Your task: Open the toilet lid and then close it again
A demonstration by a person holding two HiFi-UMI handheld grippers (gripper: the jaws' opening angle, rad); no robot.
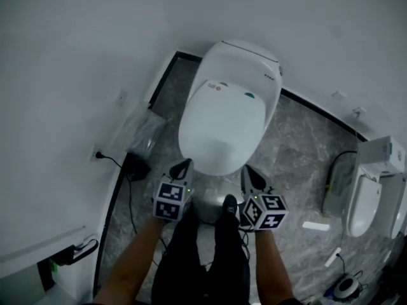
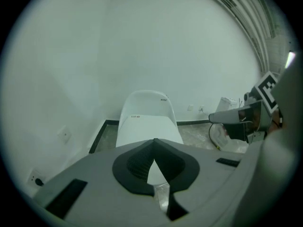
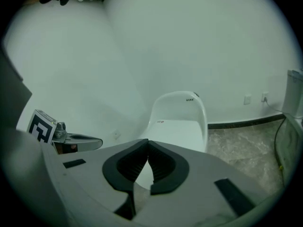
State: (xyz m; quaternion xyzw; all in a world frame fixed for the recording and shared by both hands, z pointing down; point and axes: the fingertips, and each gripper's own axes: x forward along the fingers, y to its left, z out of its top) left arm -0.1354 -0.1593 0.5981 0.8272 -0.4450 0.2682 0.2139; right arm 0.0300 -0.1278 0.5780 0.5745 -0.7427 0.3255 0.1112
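Observation:
A white toilet (image 1: 222, 116) stands on the grey stone floor with its lid (image 1: 219, 129) down; both gripper views show the lid (image 2: 147, 129) (image 3: 177, 131) straight ahead. My left gripper (image 1: 184, 164) hovers just off the lid's front left edge, jaws shut with nothing between them. On the other side my right gripper (image 1: 249, 170) sits by the front right edge, also shut and empty. In their own views the left gripper (image 2: 154, 143) and right gripper (image 3: 147, 143) show black pads meeting at the tips. I cannot tell whether either tip touches the lid.
A second toilet (image 1: 369, 196) stands at the right with cables and small items on the floor near it. A black adapter (image 1: 137, 167) and cord lie by the left wall, next to a clear plastic bag (image 1: 143, 129). My shoes (image 1: 229, 205) are beneath the bowl's front.

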